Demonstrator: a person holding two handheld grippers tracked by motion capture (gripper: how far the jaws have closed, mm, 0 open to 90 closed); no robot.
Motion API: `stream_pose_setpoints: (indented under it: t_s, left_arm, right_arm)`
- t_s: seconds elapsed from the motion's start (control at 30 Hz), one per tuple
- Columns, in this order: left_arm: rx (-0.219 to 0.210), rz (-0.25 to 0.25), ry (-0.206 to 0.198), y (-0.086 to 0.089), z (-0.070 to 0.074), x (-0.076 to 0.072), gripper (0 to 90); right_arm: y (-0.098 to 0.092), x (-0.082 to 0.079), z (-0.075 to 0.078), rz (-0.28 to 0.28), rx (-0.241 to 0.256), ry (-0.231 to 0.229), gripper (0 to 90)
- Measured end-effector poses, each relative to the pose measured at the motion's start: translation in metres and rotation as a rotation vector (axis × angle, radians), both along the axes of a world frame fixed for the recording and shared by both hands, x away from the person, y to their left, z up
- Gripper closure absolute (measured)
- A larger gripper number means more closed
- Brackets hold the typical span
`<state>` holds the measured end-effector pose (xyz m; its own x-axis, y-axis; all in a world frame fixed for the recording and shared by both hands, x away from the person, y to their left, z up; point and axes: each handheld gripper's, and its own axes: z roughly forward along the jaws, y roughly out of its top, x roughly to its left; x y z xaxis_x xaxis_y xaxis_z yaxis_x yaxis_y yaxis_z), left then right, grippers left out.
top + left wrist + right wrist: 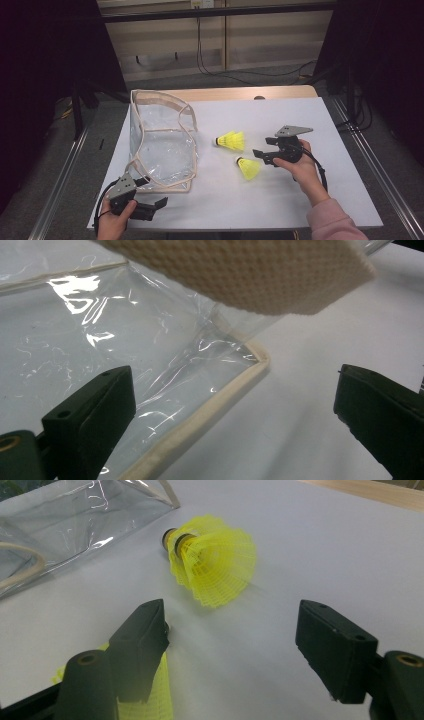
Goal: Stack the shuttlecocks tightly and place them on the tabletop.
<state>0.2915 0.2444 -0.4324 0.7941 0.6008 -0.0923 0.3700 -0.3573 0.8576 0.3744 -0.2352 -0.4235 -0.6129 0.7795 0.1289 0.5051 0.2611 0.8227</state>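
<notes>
Two yellow shuttlecocks lie by the right gripper [262,153], jaws apart and empty: the near shuttlecock [248,168] just beside its left jaw, the far shuttlecock [212,559] ahead. Beyond them stands the clear bag [162,145], whose bottom corner sits between the left gripper's [159,204] parted jaws.

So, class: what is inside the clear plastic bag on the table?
Through the clear bag nothing shows inside, only its cream straps. Both yellow shuttlecocks lie outside it.
</notes>
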Motion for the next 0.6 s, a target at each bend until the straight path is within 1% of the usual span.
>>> stream_pose_setpoints:
  t_s: [0.07,0.1,0.17,0.3,0.33,0.4,0.47,0.57,0.6]
  left_arm:
    - [-0.003,-0.003,0.005,0.000,0.000,0.000,3.0]
    - [-0.003,-0.002,0.004,0.000,0.000,0.000,3.0]
    - [0.000,0.000,0.000,0.000,0.000,0.000,3.0]
    - [-0.005,0.001,0.004,0.000,0.000,0.000,3.0]
    - [-0.006,0.000,0.006,0.000,0.000,-0.001,3.0]
    - [-0.003,-0.001,0.005,0.000,0.000,-0.001,3.0]
    - [-0.003,0.001,0.005,0.000,0.001,-0.001,3.0]
    - [-0.005,0.000,0.005,0.000,0.001,-0.001,3.0]
    - [0.007,0.000,0.001,0.000,0.001,-0.001,3.0]
  right_arm:
    - [-0.001,-0.002,0.000,-0.008,0.001,-0.004,25.6]
    - [-0.001,-0.002,0.000,-0.006,0.011,-0.006,25.5]
    - [-0.001,-0.004,0.001,-0.003,-0.011,-0.013,24.1]
    - [-0.001,-0.007,0.004,-0.008,-0.001,-0.023,22.1]
    - [-0.002,-0.007,0.004,-0.007,-0.006,-0.028,21.4]
    - [-0.002,-0.009,0.005,-0.010,0.005,-0.021,20.7]
    - [-0.004,-0.010,0.005,-0.004,-0.003,-0.021,19.8]
    - [-0.007,-0.013,0.004,-0.002,-0.006,-0.035,19.1]
    - [-0.007,-0.014,0.004,-0.003,-0.002,-0.030,18.9]
